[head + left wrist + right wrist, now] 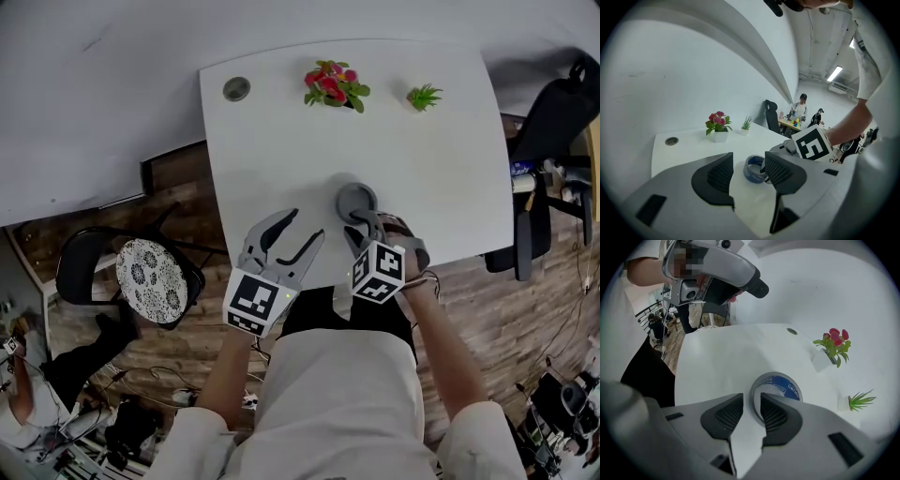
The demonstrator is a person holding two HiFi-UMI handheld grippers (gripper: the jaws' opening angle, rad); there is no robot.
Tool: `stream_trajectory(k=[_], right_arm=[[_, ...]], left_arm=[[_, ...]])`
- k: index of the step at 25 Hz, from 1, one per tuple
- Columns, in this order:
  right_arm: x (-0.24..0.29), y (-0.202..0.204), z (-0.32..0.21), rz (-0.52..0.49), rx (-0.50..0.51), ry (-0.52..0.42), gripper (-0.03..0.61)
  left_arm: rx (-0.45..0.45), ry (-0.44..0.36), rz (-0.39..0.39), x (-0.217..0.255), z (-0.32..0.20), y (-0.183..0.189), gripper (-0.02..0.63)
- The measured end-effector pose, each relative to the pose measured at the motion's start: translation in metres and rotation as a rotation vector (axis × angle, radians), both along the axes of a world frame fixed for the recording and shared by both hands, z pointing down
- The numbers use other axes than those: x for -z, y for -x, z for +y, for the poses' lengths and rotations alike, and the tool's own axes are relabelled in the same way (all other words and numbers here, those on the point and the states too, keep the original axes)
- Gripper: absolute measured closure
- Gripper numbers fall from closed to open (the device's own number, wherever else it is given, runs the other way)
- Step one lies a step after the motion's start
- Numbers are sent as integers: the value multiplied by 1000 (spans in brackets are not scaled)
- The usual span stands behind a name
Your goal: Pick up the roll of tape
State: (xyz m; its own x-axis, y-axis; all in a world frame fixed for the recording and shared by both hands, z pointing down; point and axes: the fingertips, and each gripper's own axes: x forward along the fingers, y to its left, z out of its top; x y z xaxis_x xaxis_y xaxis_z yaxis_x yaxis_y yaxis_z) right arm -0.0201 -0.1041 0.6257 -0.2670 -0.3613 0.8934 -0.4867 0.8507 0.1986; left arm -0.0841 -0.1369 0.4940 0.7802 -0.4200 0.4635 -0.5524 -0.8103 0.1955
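The roll of tape (356,199), grey with a blue printed inner face, lies flat on the white table (441,178) near its front edge. My right gripper (364,217) points steeply down at it. In the right gripper view the roll of tape (780,386) has its near wall between the jaws, one jaw inside the ring and one outside, and my right gripper (752,408) is open with a sliver of table showing beside the wall. My left gripper (302,228) hovers open and empty just left of the roll. In the left gripper view the tape (753,169) shows beyond my left gripper (749,159).
A pot of pink flowers (333,84) and a small green plant (424,96) stand at the table's far side, with a round cable grommet (236,89) at the far left corner. A chair with a patterned cushion (150,279) is at the left, a black office chair (553,122) at the right.
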Motion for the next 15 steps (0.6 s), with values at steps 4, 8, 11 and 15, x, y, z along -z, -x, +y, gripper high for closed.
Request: stream_trajectory(k=[4,8,11,15], right_arm=[[-4,2,0,10,11,8,462],[-8,2,0,22,21,15,465],[-11,2,1,30,28,19,472],[-13,1,-1,45,38,15,483]], left_arm=[[10,4,-7,-2,3,6,400],[25,8,-2,-2,3,11,400],[31,11,0,-1,4,13,400],[35,11,6,1,3,12,400]])
